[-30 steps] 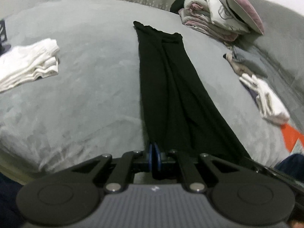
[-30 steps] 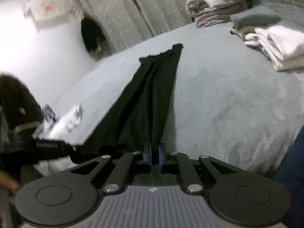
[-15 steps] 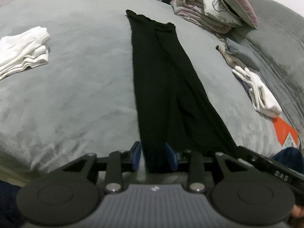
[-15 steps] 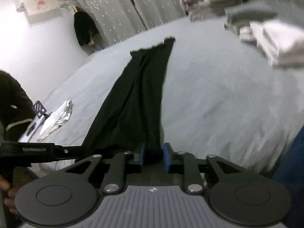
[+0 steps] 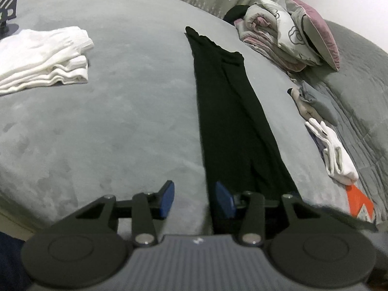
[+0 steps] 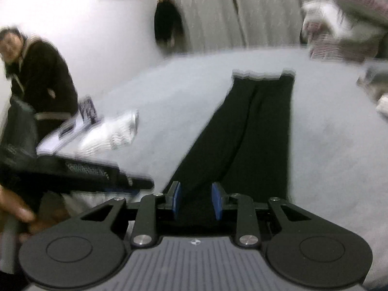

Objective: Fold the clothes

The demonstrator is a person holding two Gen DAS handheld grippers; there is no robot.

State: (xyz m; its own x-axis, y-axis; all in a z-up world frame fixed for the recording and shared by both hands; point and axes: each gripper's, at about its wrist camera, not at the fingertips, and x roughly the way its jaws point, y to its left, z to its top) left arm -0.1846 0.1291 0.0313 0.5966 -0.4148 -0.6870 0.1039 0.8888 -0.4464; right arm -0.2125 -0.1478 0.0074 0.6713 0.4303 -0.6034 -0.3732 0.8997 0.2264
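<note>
On the bed [image 5: 109, 111] the black trousers [image 5: 232, 121] lie long and narrow (ready for folding), near both grippers, left [image 5: 195, 200] and right [image 6: 196, 200], jaws apart, empty.

The black garment [image 5: 232, 111] is matt, smooth cloth. The bed [image 5: 121, 111] wears a grey, velvety plush cover. The folded white clothes [image 5: 41, 58] look ribbed. Each claw is matt black plastic with blue pads [image 5: 167, 200] and shiny metal rivets.

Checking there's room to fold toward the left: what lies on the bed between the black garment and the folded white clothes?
Nothing: in the left wrist view only bare grey bedcover separates the black garment from the folded white clothes.
</note>
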